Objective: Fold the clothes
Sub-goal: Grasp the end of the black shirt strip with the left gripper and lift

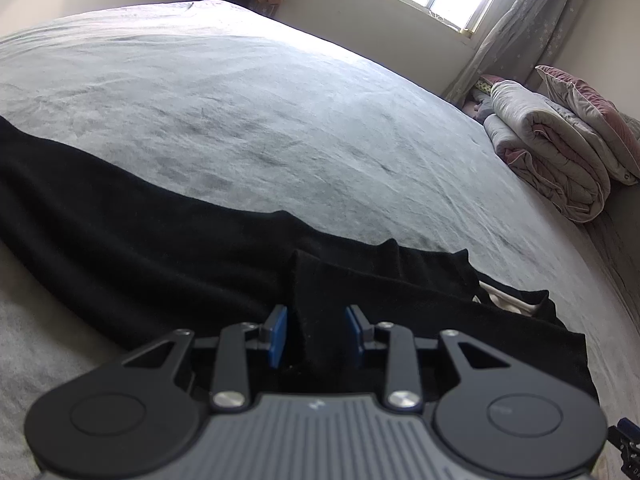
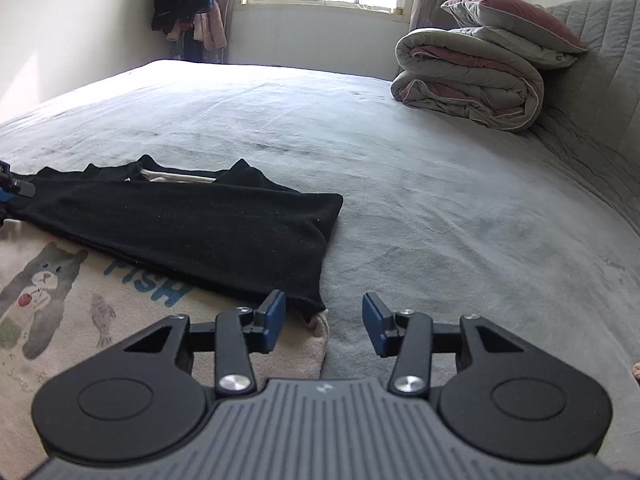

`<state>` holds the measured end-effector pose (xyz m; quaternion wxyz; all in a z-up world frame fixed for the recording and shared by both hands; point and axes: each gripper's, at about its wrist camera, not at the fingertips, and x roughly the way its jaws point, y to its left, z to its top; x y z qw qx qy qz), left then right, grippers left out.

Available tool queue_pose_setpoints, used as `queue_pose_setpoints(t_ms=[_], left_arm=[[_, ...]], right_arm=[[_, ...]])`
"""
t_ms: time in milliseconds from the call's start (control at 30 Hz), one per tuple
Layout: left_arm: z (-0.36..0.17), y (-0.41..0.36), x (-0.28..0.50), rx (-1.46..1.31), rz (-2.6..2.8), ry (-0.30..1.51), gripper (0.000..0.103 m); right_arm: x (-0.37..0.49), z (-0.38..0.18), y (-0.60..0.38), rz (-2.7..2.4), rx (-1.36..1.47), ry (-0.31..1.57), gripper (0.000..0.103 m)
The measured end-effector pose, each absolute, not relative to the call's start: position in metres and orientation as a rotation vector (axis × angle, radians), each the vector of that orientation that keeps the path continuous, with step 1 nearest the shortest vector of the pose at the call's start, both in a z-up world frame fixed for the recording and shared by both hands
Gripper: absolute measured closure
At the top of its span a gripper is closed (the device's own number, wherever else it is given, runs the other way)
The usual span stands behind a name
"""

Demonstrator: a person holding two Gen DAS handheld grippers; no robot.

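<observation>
A long black stretch of garment (image 1: 160, 248) lies across the grey bed (image 1: 280, 112). One fold of it rises like a ridge between the blue pads of my left gripper (image 1: 316, 334), which is shut on it. In the right wrist view the same black cloth (image 2: 192, 232) lies folded over a cream shirt (image 2: 60, 320) printed with a cat and the word FISH. My right gripper (image 2: 324, 324) hovers open just past the black cloth's corner, nothing between its fingers, with the cream hem and the bed sheet (image 2: 440, 220) below it.
A rolled quilt (image 2: 468, 80) with a pillow (image 2: 516, 20) on top sits at the bed's far right against the padded headboard (image 2: 592, 80). Clothes (image 2: 188, 0) hang in the corner by the window. The far half of the sheet is bare.
</observation>
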<state>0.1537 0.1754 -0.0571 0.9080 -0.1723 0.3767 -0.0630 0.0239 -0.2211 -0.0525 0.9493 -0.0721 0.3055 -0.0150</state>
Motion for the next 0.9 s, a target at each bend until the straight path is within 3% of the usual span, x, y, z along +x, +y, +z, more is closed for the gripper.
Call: queue_pose_setpoints(t_ms=[133,267,633,767,900], left_arm=[[-0.053,0.187,0.149,-0.372,-0.085,0.763,0.071],[-0.048,0.203,0.14,-0.345,0.03,0.726,0.068],[-0.049,0.234,0.141,-0.283,0.352,0.677,0.041],[-0.05,0.234,0.143,-0.234,0.432,0.664,0.026],[-0.056,0.24,0.148,-0.228,0.478,0.673,0.023]], right_arm=[[0.033,-0.063,-0.205,-0.033,-0.297,0.647,0.061],[0.041,-0.07,-0.2,-0.051,-0.331,0.686,0.06],[0.046,-0.063,-0.21,-0.1,-0.172,0.72,0.044],[0.046,-0.063,-0.208,-0.11,-0.156,0.723,0.042],[0.046,-0.064,-0.206,-0.113,-0.159,0.72,0.041]])
